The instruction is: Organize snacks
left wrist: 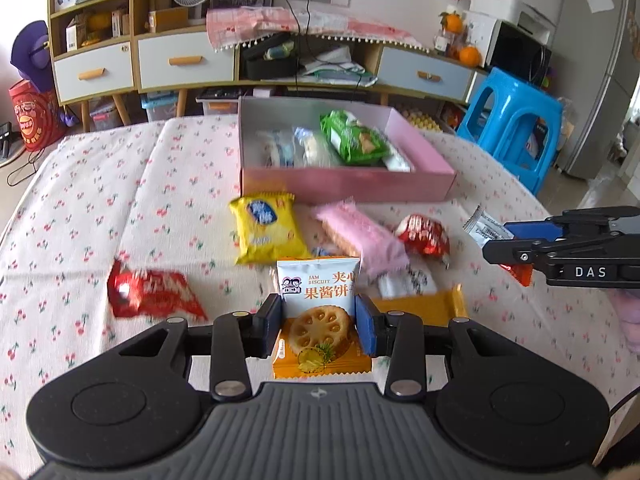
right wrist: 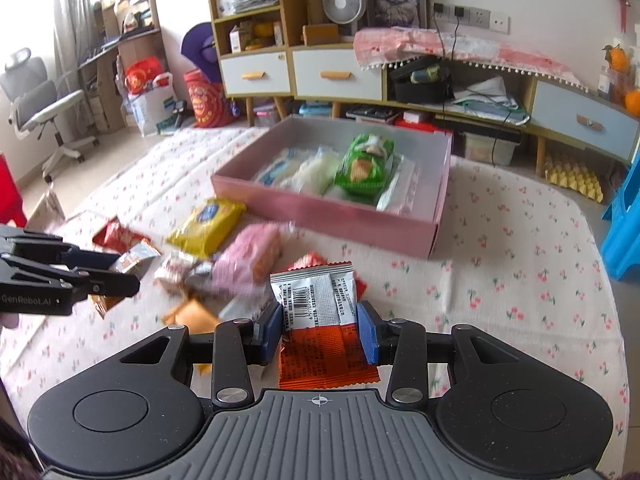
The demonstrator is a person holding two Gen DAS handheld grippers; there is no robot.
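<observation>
My left gripper is shut on an orange-and-white jam biscuit packet, held upright above the table. My right gripper is shut on an orange-red and silver snack packet, its barcode side facing me. In the left wrist view the right gripper enters from the right with its packet. A pink box at the table's far side holds a green packet and pale packets. Loose on the cloth lie a yellow packet, a pink packet and red packets.
The table wears a white cherry-print cloth. A blue plastic stool stands at its right side. Behind it runs a low cabinet with drawers; an office chair stands far left.
</observation>
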